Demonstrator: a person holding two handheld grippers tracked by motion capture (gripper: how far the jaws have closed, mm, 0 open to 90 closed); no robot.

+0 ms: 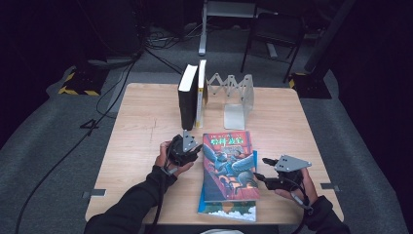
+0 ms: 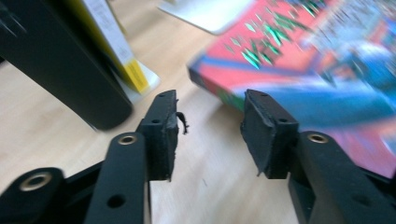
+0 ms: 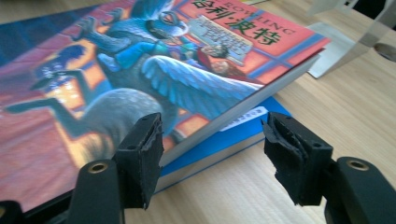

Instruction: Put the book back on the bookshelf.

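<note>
Red-cover book (image 1: 230, 165) lies flat at table (image 1: 146, 122) front-centre, stacked on blue book (image 1: 226, 208), btwn both grippers. Black book (image 1: 187, 97) stands upright behind w/ yellow-spined book (image 1: 201, 92) beside it, bookend (image 1: 238, 100) to their right. Left gripper (image 2: 210, 130) released, jaws apart over bare wood. Right gripper (image 3: 212, 156) also released, nothing gripped, at stack's edge.

We see a light wooden table (image 1: 141, 122). Near its far edge two books (image 1: 192, 95) stand upright beside a metal bookend (image 1: 238, 105). Toward the near edge lies a blue book (image 1: 226, 207), another stacked on it.
</note>
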